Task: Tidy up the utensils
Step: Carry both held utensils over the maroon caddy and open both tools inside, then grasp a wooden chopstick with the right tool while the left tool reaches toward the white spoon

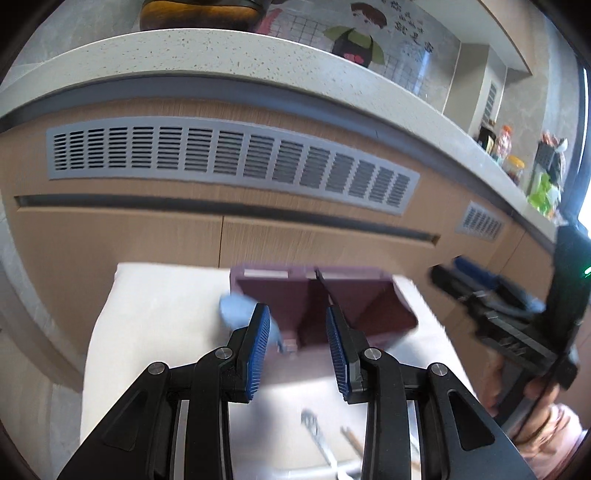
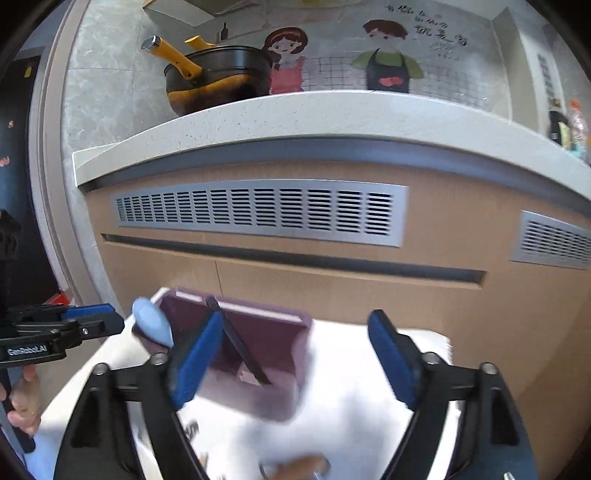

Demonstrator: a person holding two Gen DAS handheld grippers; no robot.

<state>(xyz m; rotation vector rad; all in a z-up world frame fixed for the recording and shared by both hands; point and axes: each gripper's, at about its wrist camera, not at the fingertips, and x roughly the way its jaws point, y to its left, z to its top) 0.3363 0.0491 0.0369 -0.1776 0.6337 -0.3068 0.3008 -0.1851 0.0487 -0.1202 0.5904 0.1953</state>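
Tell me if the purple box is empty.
Nearly empty: the purple box shows bare inner walls in both halves; only a blue spoon leans at its left edge.

utensils blurred, cut by bottom edge | purple holder motion-blurred | pot cropped at top

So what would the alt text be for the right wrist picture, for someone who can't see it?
An open gripper with blue pads hovers over a white table, framing a purple divided utensil box with a light blue spoon at its left edge. Behind stand wooden cabinets with a vent, and a dark pot on the counter.
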